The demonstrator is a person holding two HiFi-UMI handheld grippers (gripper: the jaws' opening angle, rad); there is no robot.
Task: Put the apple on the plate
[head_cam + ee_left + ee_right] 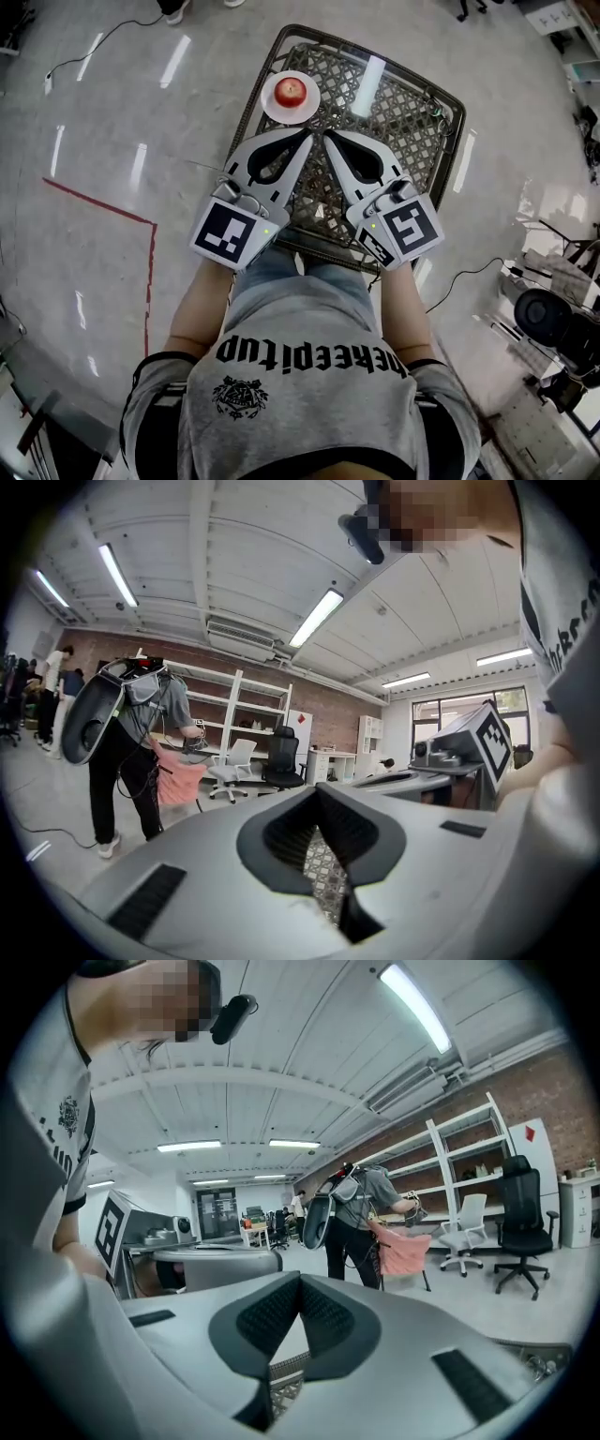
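A red apple (290, 91) sits on a small white plate (270, 110) at the far left corner of a black metal mesh table (403, 112). My left gripper (307, 134) and my right gripper (329, 135) hang side by side over the middle of the table, nearer to me than the plate, with their tips almost touching each other. Both are shut with nothing between the jaws. In the left gripper view the left gripper (319, 791) shows its pads meeting at the tip, and the right gripper (299, 1280) shows the same in its own view. Neither gripper view shows the apple.
Cables (94, 47) run over the shiny floor, and a red tape line (103, 204) lies at the left. Dark equipment (553, 323) stands at the right. In the room beyond, a person holding a pink cloth (405, 1251) stands near shelves and office chairs (523, 1222).
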